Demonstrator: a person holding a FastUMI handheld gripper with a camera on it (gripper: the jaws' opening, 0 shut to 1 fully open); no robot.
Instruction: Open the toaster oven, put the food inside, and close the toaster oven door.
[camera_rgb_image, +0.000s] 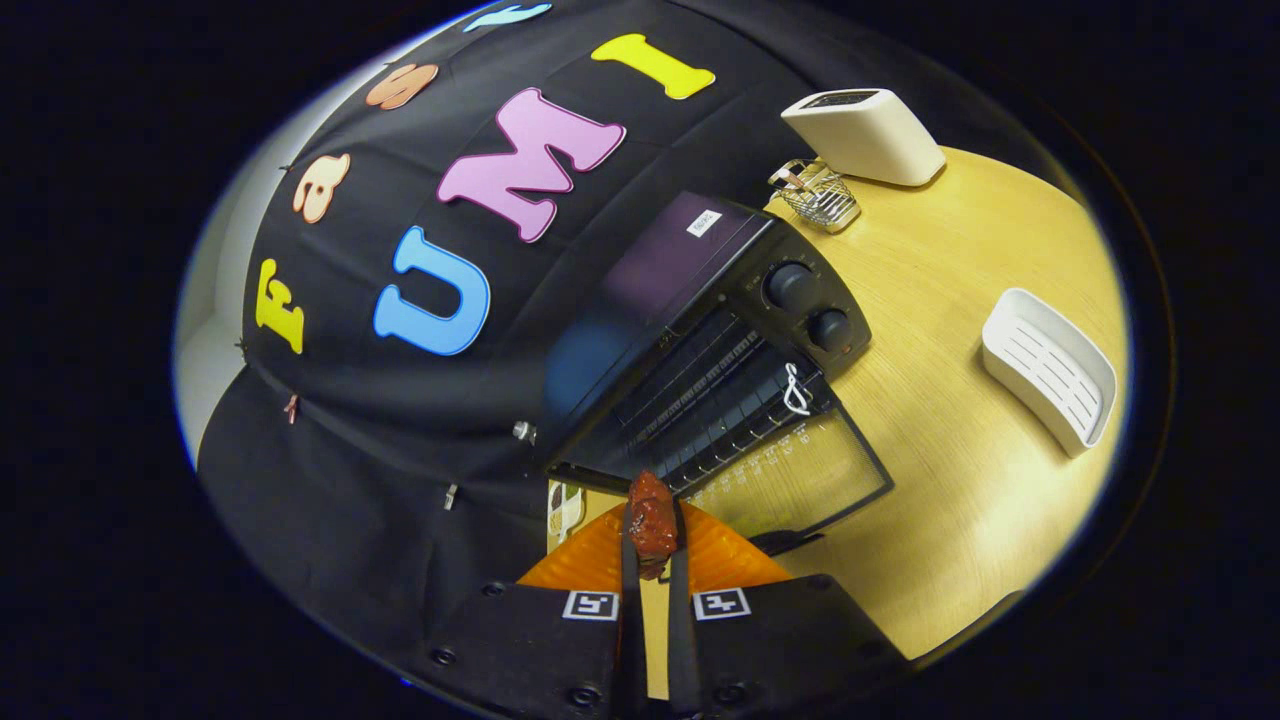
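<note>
A staged kitchen booth: toaster oven, toaster, wooden table.

The toaster oven stands at the table's back edge against the booth wall, its glass door dropped flat, leaving the cavity mouth unobstructed just ahead of the gripper, whose fingers clamp a reddish-brown piece of food. Beside the oven lies broad bare tabletop; the white toaster, wire basket and white tray stand well apart.
</note>
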